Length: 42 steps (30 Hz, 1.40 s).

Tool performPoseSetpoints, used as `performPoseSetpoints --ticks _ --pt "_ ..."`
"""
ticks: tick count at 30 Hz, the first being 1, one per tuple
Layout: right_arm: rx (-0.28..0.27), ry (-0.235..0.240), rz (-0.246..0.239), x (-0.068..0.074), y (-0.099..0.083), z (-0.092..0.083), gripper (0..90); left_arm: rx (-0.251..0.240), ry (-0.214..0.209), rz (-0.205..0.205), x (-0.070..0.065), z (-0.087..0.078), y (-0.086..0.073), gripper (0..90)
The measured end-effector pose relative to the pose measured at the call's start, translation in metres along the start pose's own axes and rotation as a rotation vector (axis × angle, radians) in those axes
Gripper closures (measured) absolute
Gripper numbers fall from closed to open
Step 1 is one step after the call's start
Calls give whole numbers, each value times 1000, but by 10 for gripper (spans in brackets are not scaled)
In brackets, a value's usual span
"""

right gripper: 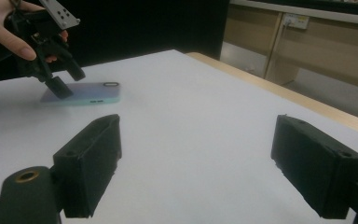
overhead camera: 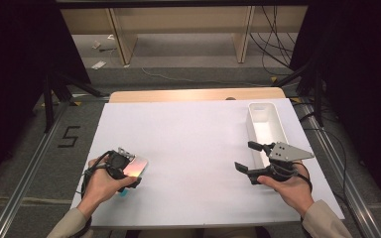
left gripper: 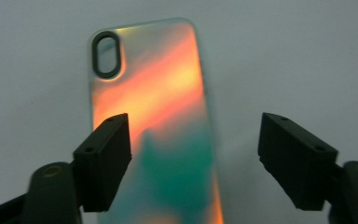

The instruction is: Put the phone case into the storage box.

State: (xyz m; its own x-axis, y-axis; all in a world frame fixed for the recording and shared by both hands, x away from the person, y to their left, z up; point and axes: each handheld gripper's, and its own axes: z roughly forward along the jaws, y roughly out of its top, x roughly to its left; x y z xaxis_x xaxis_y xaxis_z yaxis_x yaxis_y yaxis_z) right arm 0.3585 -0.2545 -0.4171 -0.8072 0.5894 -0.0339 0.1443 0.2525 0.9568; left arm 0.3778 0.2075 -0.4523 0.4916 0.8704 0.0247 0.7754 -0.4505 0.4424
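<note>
White surface (overhead camera: 193, 148), near edge: left hand-held gripper (left gripper: 196, 158) poised over iridescent phone case (left gripper: 154, 121), jaws released and clear of its sides, case lying flat below. Right hand-held gripper (overhead camera: 250, 156) likewise spread, grasping nothing. Farther back at right, white oblong tray (overhead camera: 278, 119).

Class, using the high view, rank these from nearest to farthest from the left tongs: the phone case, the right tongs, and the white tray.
1. Phone case: lying flat right under the left tongs, at the table's near left.
2. Right tongs: across the white sheet, near right.
3. White tray: farther back on the right, beyond the right tongs.
</note>
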Motion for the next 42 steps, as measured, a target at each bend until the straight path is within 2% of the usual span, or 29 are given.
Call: performPoseSetpoints --ticks 1,3,4,5,9,18,24,36,42 --pt "0 1 -1 0 0 0 168 25 7 -17 3 3 2 152" --pt "0 2 -2 0 0 0 168 42 12 -26 5 6 4 136" --pt "0 2 -2 0 0 0 168 42 12 -26 5 6 4 100" --pt "1 1 -3 0 0 0 168 62 6 -25 6 10 6 78" --pt "0 1 0 0 0 0 168 87 9 -24 8 17 9 43" --pt "0 0 -1 0 0 0 168 114 18 -29 11 22 10 43" --pt "-1 0 1 0 0 0 168 138 30 -14 13 25 9 55" --pt "5 5 -1 0 0 1 168 169 8 -9 16 29 10 62" --pt "1 2 -1 0 0 0 168 182 -6 -24 16 29 11 92"
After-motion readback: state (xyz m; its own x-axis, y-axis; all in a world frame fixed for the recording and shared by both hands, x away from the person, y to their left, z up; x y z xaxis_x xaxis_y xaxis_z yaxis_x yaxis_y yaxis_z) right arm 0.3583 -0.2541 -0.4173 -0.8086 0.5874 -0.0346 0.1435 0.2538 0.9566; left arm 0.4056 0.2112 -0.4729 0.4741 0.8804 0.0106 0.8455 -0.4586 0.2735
